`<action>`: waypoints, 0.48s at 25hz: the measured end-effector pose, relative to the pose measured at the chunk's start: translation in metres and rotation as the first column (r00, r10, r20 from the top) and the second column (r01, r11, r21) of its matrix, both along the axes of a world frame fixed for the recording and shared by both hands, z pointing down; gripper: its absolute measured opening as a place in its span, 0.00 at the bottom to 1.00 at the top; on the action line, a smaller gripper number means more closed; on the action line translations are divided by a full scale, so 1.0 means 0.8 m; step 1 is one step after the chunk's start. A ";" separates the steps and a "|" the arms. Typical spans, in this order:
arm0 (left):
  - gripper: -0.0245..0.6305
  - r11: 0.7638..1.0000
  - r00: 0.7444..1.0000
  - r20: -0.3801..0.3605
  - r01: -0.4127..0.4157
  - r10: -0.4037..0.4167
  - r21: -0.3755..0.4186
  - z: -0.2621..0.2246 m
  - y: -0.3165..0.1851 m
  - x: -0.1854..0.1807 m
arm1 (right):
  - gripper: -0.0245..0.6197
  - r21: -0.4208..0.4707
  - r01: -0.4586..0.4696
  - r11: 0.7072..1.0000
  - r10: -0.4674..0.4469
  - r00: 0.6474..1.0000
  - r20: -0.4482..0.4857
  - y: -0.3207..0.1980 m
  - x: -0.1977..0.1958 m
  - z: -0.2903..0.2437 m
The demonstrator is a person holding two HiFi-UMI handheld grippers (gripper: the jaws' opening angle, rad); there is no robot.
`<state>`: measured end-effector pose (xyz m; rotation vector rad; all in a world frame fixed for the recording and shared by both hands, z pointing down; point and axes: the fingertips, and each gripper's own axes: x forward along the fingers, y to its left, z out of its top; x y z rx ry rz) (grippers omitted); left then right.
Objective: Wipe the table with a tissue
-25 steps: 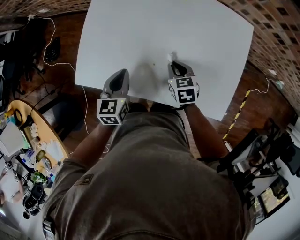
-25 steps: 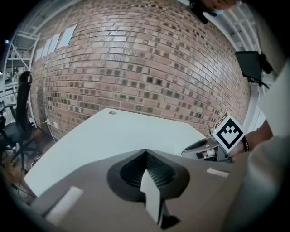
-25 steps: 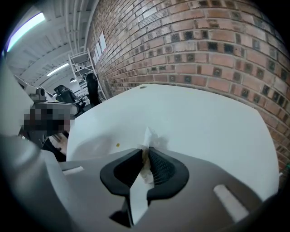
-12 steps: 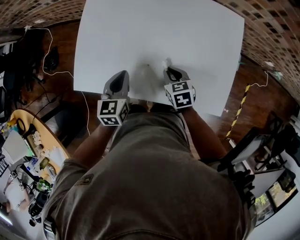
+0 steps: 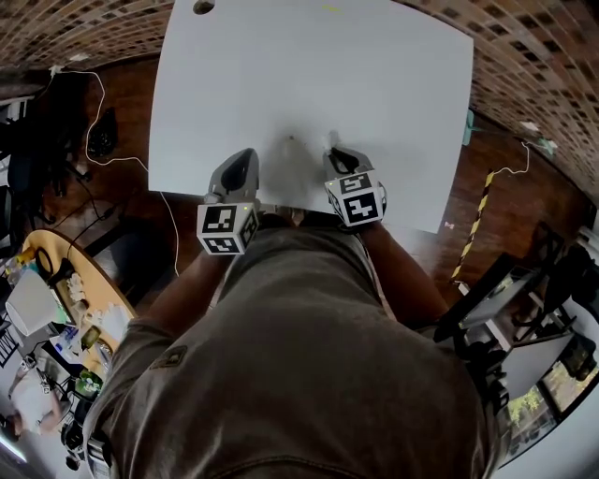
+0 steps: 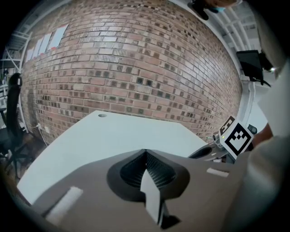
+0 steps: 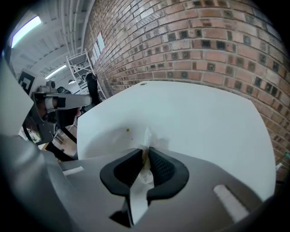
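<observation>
A white table (image 5: 309,84) fills the upper head view. My right gripper (image 5: 334,154) is shut on a crumpled white tissue (image 7: 147,140), which sticks out past the jaw tips over the table (image 7: 195,118) near its front edge. A small yellowish speck (image 7: 128,130) lies on the table just left of the tissue, also visible as a speck (image 5: 290,138) in the head view. My left gripper (image 5: 245,159) hovers at the table's near edge, jaws shut with nothing between them (image 6: 145,156). The right gripper's marker cube (image 6: 237,137) shows at the right of the left gripper view.
A brick wall (image 6: 136,77) stands beyond the table's far edge. A round hole (image 5: 203,7) is in the table's far left corner. A cable (image 5: 112,140) lies on the wooden floor to the left. A cluttered desk (image 5: 47,309) sits at lower left.
My right gripper with the tissue has drawn back toward the table's near edge and slightly left. The left gripper has stayed about where it was.
</observation>
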<state>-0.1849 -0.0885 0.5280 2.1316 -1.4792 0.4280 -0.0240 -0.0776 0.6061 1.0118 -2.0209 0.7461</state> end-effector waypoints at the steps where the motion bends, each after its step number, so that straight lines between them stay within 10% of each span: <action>1: 0.04 1.000 1.000 0.001 -0.003 0.003 0.006 -0.001 -0.002 0.000 | 0.13 0.009 -0.007 1.000 0.007 1.000 0.001 -0.004 0.002 -0.003; 12: 0.04 0.997 0.995 0.092 0.018 -0.025 0.075 -0.015 -0.026 -0.020 | 0.13 0.144 -0.087 0.986 0.089 0.996 -0.005 -0.046 0.032 -0.052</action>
